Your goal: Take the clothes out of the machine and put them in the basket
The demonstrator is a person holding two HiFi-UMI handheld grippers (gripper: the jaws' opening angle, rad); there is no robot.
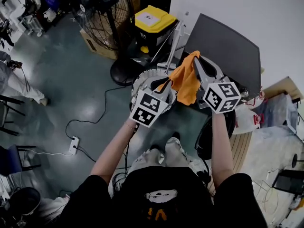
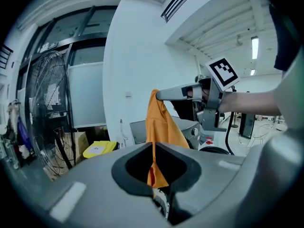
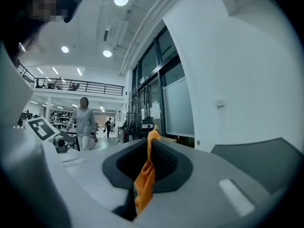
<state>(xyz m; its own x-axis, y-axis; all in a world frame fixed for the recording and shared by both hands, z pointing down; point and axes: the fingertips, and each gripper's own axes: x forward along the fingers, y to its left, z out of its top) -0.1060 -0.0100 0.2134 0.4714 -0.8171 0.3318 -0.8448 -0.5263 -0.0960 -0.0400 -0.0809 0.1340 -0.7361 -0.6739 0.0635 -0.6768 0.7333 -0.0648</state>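
An orange garment hangs in the air between my two grippers. My right gripper is shut on its top edge, and the cloth bunches between the jaws in the right gripper view. Lower and to the left, my left gripper is shut on a lower part of the same garment, which drops from the right gripper into the left jaws. Below the garment stands a white ribbed basket, mostly hidden by the grippers. The machine's dark grey raised lid is behind the right gripper.
A standing fan, a yellow-lidded bin and a cardboard box stand on the far side. A power strip with cables lies on the floor at left. White bags sit at right. A person walks in the distance.
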